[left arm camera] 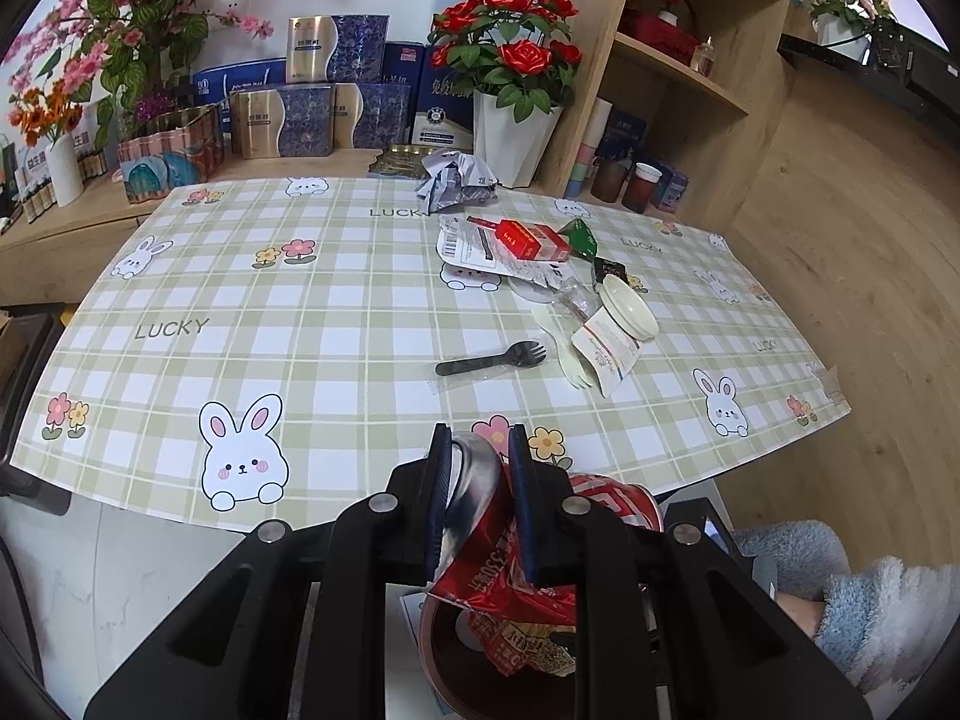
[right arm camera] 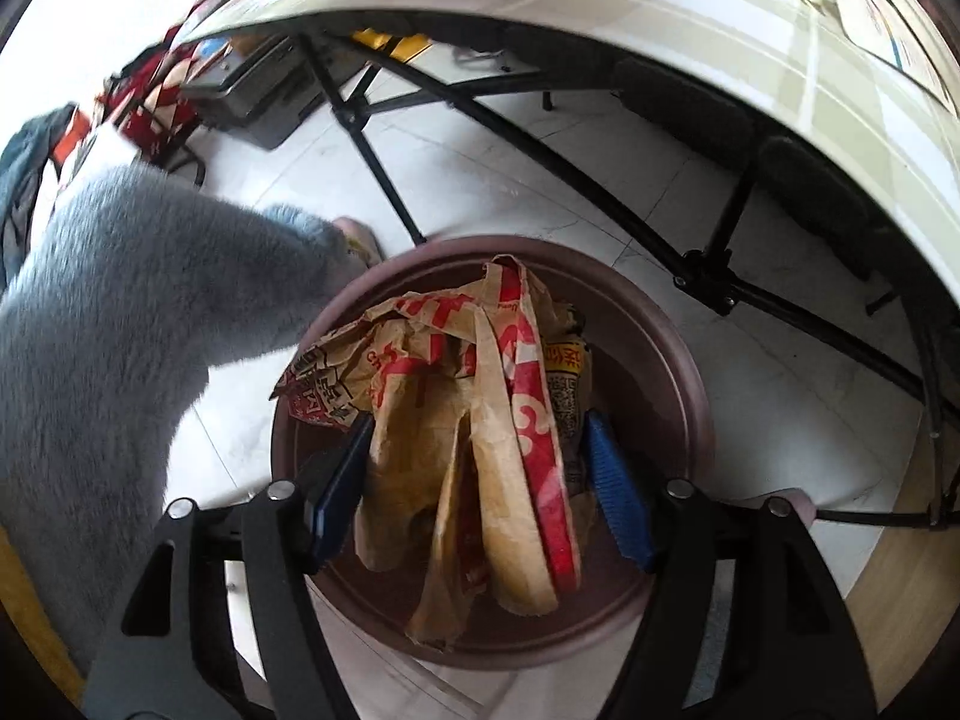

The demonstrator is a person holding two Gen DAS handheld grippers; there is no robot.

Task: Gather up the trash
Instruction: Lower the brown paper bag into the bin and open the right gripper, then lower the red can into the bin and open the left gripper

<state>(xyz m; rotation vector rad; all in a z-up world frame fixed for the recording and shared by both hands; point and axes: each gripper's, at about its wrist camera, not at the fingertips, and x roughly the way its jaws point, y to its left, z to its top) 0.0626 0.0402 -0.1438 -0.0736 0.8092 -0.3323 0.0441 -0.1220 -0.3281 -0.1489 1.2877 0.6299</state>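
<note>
My left gripper is shut on a crushed red can and holds it past the table's near edge, above a brown round bin. My right gripper is open above the same brown bin; a crumpled brown-and-red paper bag lies between its fingers in the bin. More trash lies on the checked tablecloth: a black spork, a cream spork, a cream lid, a red box, crumpled paper and wrappers.
Boxes, flower pots and a wooden shelf stand behind the table. Black folding table legs cross the white floor beside the bin. The person's fluffy blue sleeve is at the left.
</note>
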